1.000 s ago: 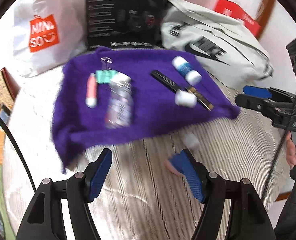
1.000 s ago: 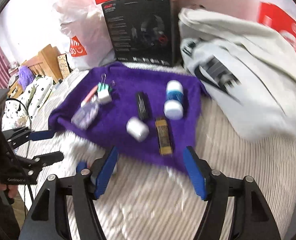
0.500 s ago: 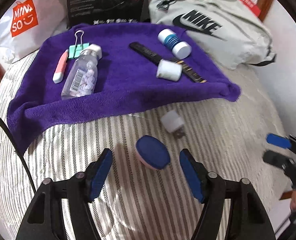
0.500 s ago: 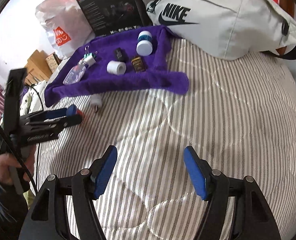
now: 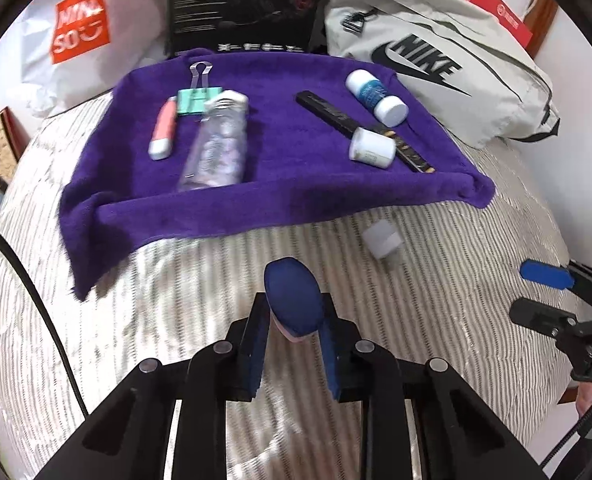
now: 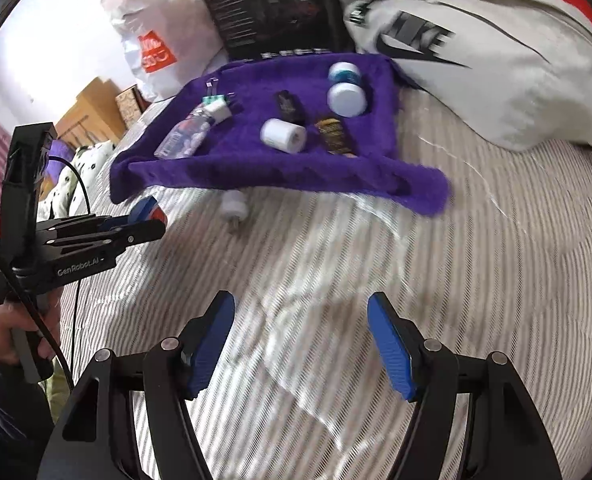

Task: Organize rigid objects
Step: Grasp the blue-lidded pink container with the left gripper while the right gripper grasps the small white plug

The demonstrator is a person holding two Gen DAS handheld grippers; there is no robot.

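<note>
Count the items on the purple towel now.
7 on the towel: pen, clip, clear bottle, black stick, blue-label bottle, white jar, gold stick. More may hide in folds.

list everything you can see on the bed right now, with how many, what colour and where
towel: 1, purple, spread on the striped bed cover
binder clip: 1, mint green, far left of towel
tube: 1, pink and white, left of towel
clear bottle: 1, see-through, lying beside the tube
black stick: 1, black, middle of towel
white roll: 1, white, right of towel
blue-label bottle: 1, white and blue, far right of towel
white plug: 1, white, on the cover before the towel
oval case: 1, blue over pink, in the left gripper
Nike bag: 1, grey, behind
black box: 1, behind
left gripper: shut on the case
right gripper: open, holding nothing
</note>
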